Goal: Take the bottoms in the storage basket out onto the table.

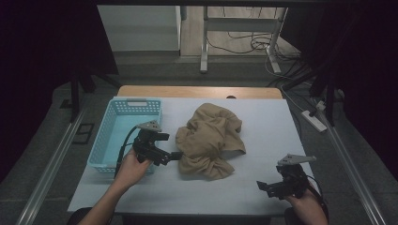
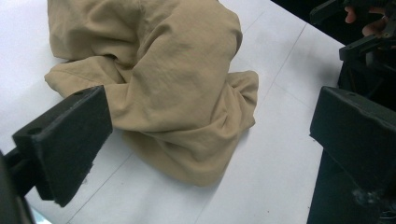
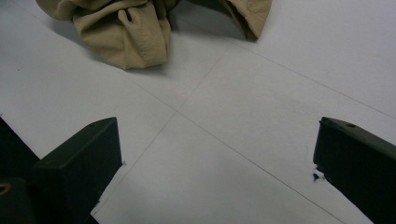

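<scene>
A crumpled tan cloth [image 1: 209,139] lies in a heap on the white table cover, just right of the basket. My left gripper [image 1: 172,156] is held at the cloth's left edge, its jaws spread wide with nothing between them. Seen from the left gripper view, the cloth [image 2: 159,84] bulges between and beyond the two black jaws. Near the table's front right corner my right gripper [image 1: 264,186] stands open over bare cover. The right gripper view catches the cloth's lower folds [image 3: 135,32] farther off.
A light blue plastic basket [image 1: 112,126] stands at the table's left side, beside my left hand. The white cover [image 1: 263,122] spans the table; a wooden edge [image 1: 197,91] shows at the back. Cables and a power strip [image 1: 315,120] lie on the floor to the right.
</scene>
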